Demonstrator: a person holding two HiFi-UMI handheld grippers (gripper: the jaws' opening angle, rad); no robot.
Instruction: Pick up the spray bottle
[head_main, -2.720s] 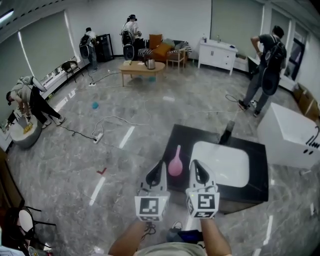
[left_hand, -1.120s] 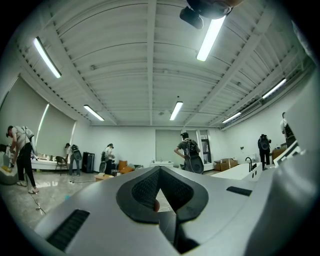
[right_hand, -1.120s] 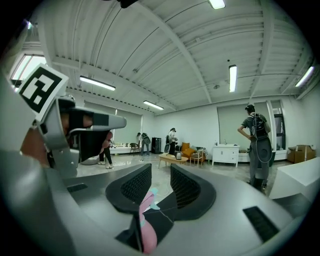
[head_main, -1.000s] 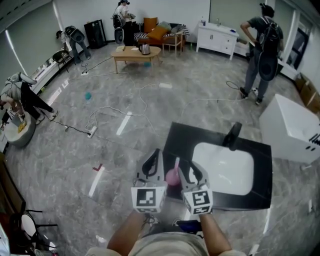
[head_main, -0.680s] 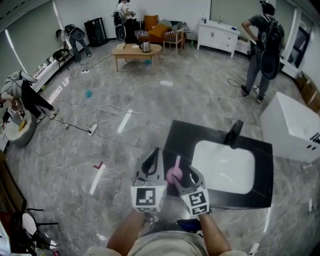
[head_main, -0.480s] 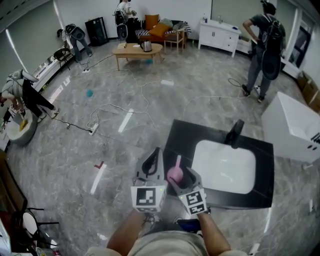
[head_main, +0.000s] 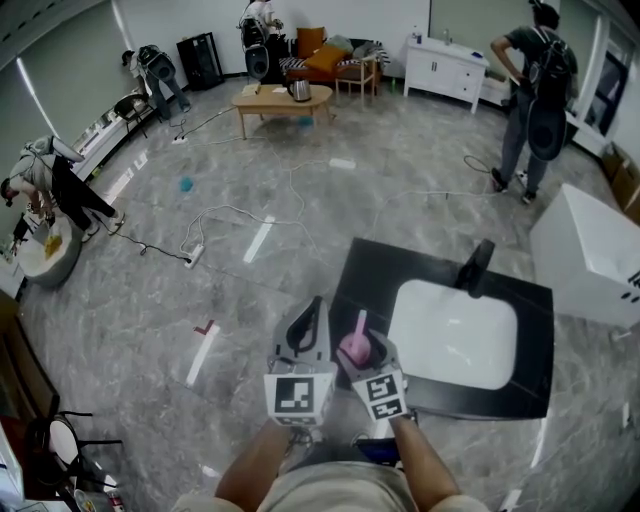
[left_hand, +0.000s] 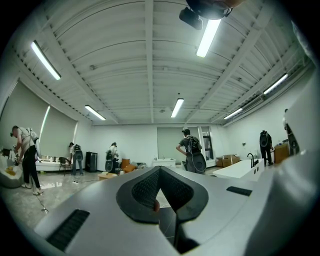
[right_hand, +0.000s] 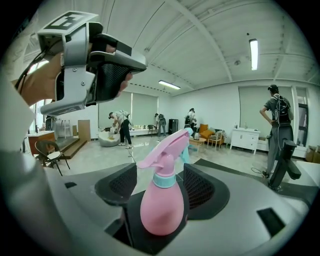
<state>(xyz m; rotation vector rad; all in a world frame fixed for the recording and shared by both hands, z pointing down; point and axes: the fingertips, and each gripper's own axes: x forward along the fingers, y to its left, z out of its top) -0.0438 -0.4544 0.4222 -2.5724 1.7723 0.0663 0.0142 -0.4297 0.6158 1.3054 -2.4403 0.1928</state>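
A pink spray bottle (head_main: 350, 346) with a pale blue collar stands upright near the left edge of a black countertop (head_main: 372, 270). My right gripper (head_main: 368, 352) is lowered around it. In the right gripper view the bottle (right_hand: 161, 210) sits between the two dark pads (right_hand: 117, 186), and the right gripper (right_hand: 160, 184) has just been opening; its jaws stand wide, not pressing on the bottle. My left gripper (head_main: 316, 303) hovers just left of the bottle with its tips together, and it shows at the upper left of the right gripper view (right_hand: 131, 64). The left gripper (left_hand: 160, 172) holds nothing.
A white basin (head_main: 455, 330) with a black faucet (head_main: 478, 265) fills the countertop's right half. A white unit (head_main: 590, 260) stands to the right. Cables (head_main: 215, 225) lie on the floor. A person (head_main: 530, 80) stands beyond the counter; others work by the far walls.
My right gripper has sunk toward the countertop and its jaws have spread to either side of the pink bottle. The left gripper has kept its place.
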